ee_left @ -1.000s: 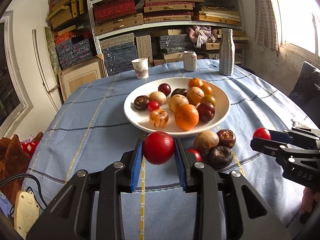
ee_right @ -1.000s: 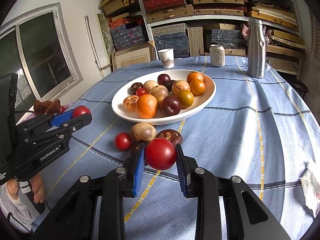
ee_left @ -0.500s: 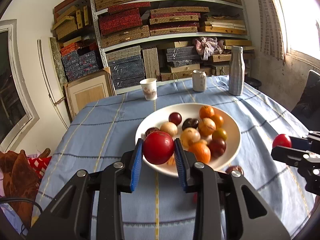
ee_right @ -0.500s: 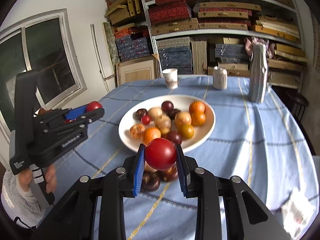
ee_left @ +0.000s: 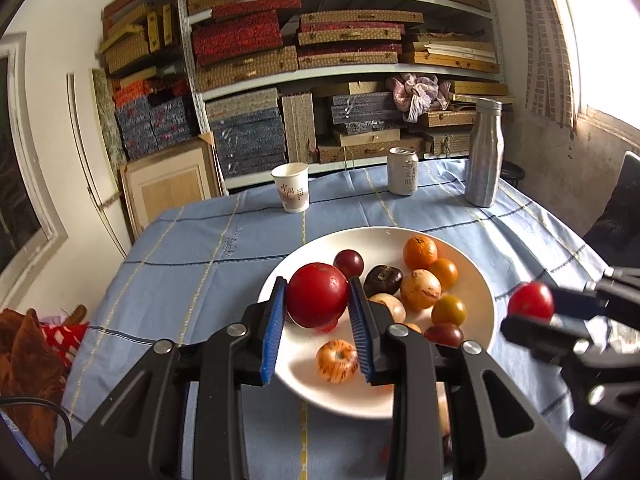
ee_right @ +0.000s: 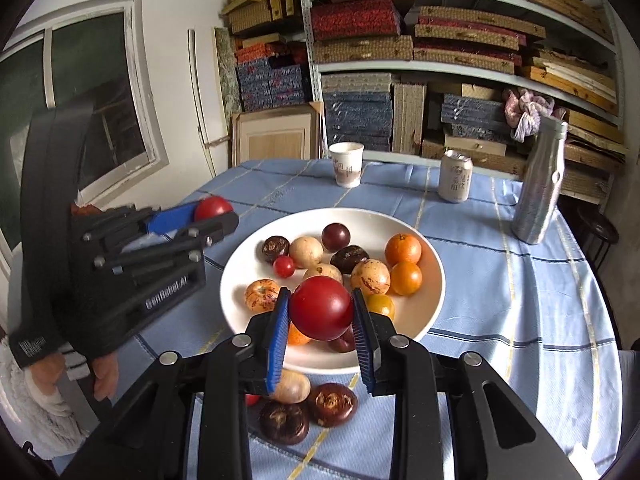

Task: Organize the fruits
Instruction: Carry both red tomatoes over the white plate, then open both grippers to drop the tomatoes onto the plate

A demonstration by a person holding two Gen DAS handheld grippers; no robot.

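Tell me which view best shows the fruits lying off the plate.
The right wrist view: two dark fruits and a pale one lie on the cloth before the plate. In the left wrist view, the left gripper hides them.

Red tomato (ee_left: pixel 317 295), blue-padded black tongs (ee_left: pixel 317 320), white plate (ee_left: pixel 372 240), pale blue cloth with yellow and dark stripes (ee_left: pixel 208 256), silver bottle (ee_left: pixel 484 156)

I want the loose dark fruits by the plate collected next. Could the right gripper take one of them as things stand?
Probably not yet: the right gripper is shut on a red fruit. The dark fruits lie unobstructed on the cloth just below it, beside the plate.
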